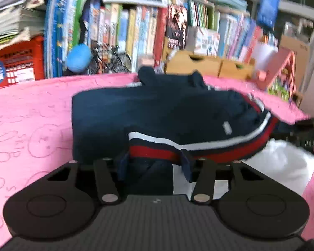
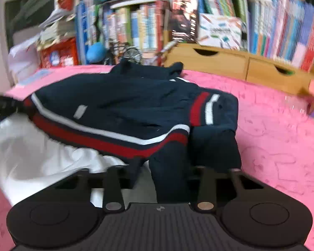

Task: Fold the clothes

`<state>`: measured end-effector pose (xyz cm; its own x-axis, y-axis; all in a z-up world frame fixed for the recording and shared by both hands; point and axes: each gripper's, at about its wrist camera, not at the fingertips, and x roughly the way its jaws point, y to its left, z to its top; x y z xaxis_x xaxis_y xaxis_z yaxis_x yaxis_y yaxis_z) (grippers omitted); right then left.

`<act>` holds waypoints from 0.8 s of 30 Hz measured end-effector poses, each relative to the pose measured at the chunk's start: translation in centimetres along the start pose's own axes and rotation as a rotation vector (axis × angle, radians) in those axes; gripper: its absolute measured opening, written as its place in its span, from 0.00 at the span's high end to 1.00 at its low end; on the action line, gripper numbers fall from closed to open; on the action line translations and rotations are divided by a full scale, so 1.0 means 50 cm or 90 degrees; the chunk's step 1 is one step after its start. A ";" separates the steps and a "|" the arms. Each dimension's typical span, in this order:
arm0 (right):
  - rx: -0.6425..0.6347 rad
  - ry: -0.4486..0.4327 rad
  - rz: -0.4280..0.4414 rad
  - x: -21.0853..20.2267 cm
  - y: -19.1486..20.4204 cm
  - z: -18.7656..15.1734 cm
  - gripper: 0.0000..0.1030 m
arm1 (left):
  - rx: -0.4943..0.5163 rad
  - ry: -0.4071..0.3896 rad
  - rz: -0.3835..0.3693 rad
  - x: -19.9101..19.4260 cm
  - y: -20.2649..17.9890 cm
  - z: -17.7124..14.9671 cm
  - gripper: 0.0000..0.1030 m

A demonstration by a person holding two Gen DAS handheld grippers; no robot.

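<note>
A navy sweater (image 1: 148,113) with red and white stripes lies bunched on the pink table cover (image 1: 31,125). My left gripper (image 1: 155,165) is shut on its striped hem, and the fabric fills the gap between the fingers. In the right wrist view the same sweater (image 2: 125,108) spreads across the cover (image 2: 282,136). My right gripper (image 2: 163,173) is shut on a navy fold at the near edge, which hides the right finger. A white cloth (image 2: 41,150) lies under the sweater's near side and also shows in the left wrist view (image 1: 280,163).
Packed bookshelves (image 1: 136,31) stand behind the table. A wooden drawer box (image 2: 240,62) sits at the back, with a red crate (image 1: 16,62) and paper stacks on the other side. A blue plush toy (image 1: 79,56) rests near the books. Bare pink cover (image 2: 272,167) shows beside the sweater.
</note>
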<state>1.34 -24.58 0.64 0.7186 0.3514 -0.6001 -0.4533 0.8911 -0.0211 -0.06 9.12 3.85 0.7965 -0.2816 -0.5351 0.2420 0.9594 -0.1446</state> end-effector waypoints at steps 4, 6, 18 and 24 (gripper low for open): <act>-0.019 -0.044 -0.014 -0.058 0.022 0.017 0.80 | 0.003 -0.062 -0.008 -0.049 -0.020 0.022 0.62; -0.016 -0.085 -0.021 -0.084 0.020 0.040 0.80 | 0.014 -0.096 -0.010 -0.070 -0.033 0.043 0.64; 0.020 -0.201 -0.090 0.007 -0.068 0.249 0.80 | 0.107 -0.158 0.113 0.099 0.016 0.259 0.71; 0.054 -0.120 -0.124 0.201 -0.101 0.284 0.80 | -0.001 -0.064 0.175 0.277 0.108 0.261 0.79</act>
<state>18.35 -21.48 6.05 0.8767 0.2120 -0.4319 -0.2579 0.9649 -0.0498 19.52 10.19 6.54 0.8829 -0.0111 -0.4694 0.0092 0.9999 -0.0063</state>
